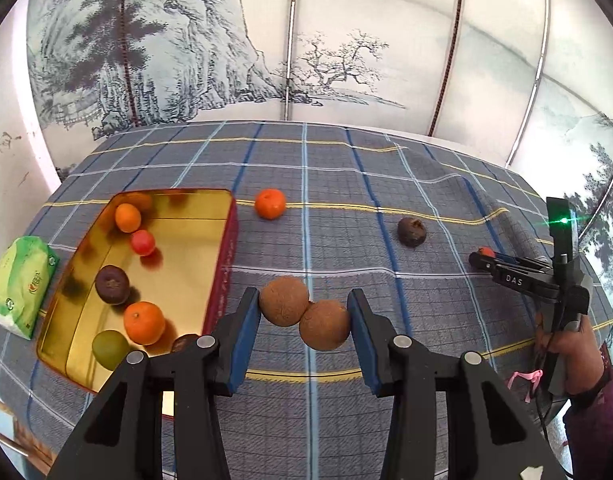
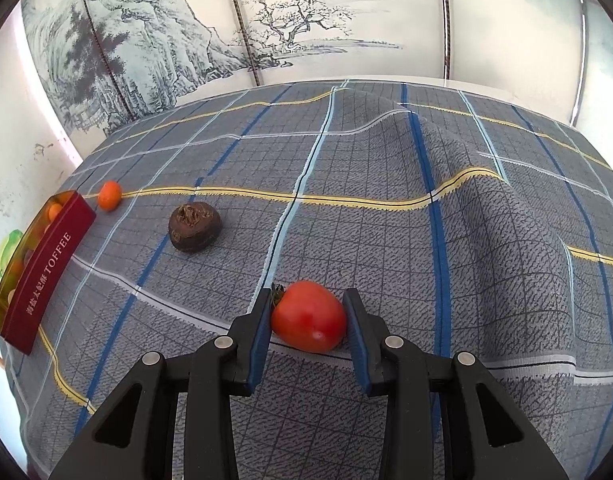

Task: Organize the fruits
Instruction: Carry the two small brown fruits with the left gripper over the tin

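Note:
A gold tin box [image 1: 186,248] with red sides sits at the left and holds several fruits. My left gripper [image 1: 304,312] is open around two brown round fruits, one [image 1: 284,300] and another [image 1: 324,324], that touch each other on the cloth. My right gripper [image 2: 308,312] is closed in around a red tomato [image 2: 308,316] that rests on the cloth; whether the pads press it is unclear. The right gripper also shows in the left wrist view [image 1: 482,258]. A loose orange [image 1: 270,203] and a dark brown fruit [image 1: 412,232] lie further back.
A grey checked tablecloth [image 2: 386,160] covers the table and rises in a fold at the back right. A green tissue pack [image 1: 20,284] lies left of the tin. A painted folding screen [image 1: 266,40] stands behind the table.

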`<state>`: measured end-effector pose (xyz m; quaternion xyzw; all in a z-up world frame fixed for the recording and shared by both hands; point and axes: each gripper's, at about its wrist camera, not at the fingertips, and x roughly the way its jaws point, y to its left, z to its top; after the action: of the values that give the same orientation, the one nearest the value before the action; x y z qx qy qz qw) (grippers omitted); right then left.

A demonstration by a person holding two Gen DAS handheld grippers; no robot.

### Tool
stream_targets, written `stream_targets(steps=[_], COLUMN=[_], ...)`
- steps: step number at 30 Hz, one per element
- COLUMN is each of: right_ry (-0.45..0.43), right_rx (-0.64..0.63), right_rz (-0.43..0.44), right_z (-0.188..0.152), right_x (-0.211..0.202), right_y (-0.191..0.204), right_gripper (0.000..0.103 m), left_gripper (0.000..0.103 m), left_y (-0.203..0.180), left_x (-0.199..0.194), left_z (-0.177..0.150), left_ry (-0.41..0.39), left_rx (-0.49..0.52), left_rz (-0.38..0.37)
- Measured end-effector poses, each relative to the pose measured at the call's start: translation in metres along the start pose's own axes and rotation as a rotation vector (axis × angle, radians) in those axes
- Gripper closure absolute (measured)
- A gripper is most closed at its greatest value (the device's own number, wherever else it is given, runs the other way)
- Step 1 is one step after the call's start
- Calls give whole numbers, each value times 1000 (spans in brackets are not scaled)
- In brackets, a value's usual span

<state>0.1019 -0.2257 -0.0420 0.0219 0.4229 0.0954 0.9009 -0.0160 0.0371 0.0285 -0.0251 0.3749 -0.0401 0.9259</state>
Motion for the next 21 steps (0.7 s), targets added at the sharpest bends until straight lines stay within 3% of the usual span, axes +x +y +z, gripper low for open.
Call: stream_targets(steps=[21], right_ry=[0], right_rx=[-3], right_rz=[-8], right_z=[0], right_x=[2], right_y=[2], right_gripper=[67], left_gripper=[63], left_y=[38], left_x=[15], left_z=[-2], left_ry=[13], left_rx=[-49], left_rz=[89])
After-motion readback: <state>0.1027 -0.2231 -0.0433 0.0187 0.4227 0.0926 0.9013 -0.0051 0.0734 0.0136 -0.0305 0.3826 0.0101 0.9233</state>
